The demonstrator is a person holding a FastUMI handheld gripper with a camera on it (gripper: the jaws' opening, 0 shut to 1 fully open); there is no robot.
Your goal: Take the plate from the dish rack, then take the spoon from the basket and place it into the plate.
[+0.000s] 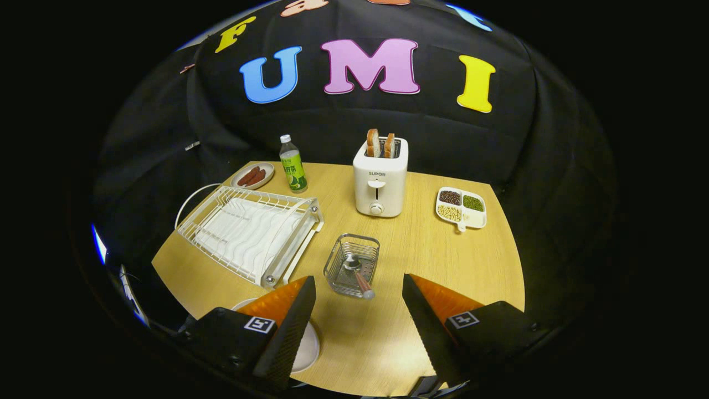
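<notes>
My gripper (359,310) hangs open above the wooden table's near side, with nothing between its fingers. Just ahead of the fingertips stands a small wire basket (352,265). In it lies the spoon (358,275), bowl down inside and its reddish handle leaning out over the near rim. The white plate (308,347) lies flat on the table under my left finger, mostly hidden by it. The white wire dish rack (250,231) sits to the left of the basket, with no dishes in it.
Beyond the basket stands a white toaster (380,180) with two bread slices. A divided dish of beans (461,208) lies to its right. A green-labelled bottle (292,164) and a small plate of sausages (252,176) stand behind the rack. The round table (476,266) edge curves close on both sides.
</notes>
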